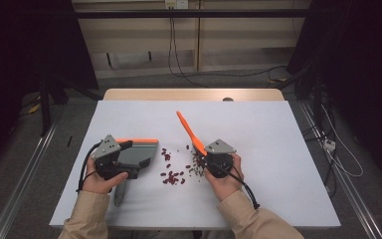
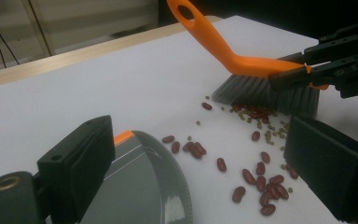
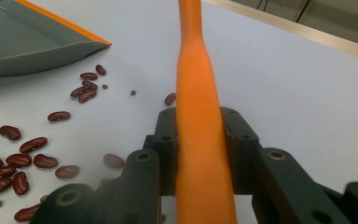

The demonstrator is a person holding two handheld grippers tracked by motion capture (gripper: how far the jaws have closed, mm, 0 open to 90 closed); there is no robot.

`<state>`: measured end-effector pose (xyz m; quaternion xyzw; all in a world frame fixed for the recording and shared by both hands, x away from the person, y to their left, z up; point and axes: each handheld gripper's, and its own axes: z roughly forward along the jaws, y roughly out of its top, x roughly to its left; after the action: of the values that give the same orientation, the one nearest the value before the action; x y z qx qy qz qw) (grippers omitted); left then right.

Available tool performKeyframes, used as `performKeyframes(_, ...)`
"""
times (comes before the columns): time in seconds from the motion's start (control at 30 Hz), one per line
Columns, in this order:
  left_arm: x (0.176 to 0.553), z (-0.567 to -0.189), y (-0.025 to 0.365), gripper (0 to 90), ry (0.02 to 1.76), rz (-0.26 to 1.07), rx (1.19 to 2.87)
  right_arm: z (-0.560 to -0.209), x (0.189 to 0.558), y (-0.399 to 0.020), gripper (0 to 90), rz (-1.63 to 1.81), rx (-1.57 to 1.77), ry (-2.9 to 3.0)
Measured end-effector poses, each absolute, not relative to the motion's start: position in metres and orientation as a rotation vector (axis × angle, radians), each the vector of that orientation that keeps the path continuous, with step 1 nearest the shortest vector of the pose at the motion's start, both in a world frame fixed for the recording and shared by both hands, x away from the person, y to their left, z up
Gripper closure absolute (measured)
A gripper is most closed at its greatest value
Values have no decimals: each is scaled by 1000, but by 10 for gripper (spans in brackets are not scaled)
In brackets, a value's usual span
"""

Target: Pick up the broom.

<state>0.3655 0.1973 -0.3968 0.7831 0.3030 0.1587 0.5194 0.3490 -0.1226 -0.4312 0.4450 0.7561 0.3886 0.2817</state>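
Observation:
A grey dustpan (image 1: 142, 152) with an orange rim lies flat on the white table (image 1: 278, 149), its mouth toward a scatter of red kidney beans (image 1: 173, 175) and small green beans (image 2: 261, 123). My left gripper (image 1: 129, 159) sits over the dustpan (image 2: 135, 191) with its jaws wide apart, and the pan lies under the left jaw. My right gripper (image 1: 202, 153) is shut on the orange handle of a brush (image 1: 186, 129). The grey bristles (image 2: 265, 93) rest on the table at the far edge of the beans (image 2: 261, 182). The handle (image 3: 198, 70) runs up between the right gripper's (image 3: 200, 130) jaws.
The dustpan's grey handle (image 1: 119, 195) sticks out toward the table's near edge beside the left hand. A wooden strip (image 1: 194, 94) borders the far edge of the table. Cables (image 1: 179, 69) trail on the floor beyond it.

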Motion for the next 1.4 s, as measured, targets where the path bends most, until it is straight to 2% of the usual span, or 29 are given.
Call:
performKeyframes(0.37,366,-397,198,87,727,381,1880,-429,347,-116,713,1110,1170,2058)
performKeyframes(0.6,366,-397,199,87,733,378,1876,-408,354,-131,713,1202,1116,2027)
performKeyframes(0.77,366,-397,201,87,738,380,1873,-403,375,-144,713,1222,1080,2026)
performKeyframes(1.0,367,-398,202,85,742,377,1872,-419,416,-154,713,1239,1022,2076)
performKeyframes(1.23,368,-400,207,82,767,375,1870,-434,448,-150,713,1274,885,2156)
performKeyframes(1.4,368,-403,213,81,790,375,1866,-439,455,-140,713,1262,812,2201)
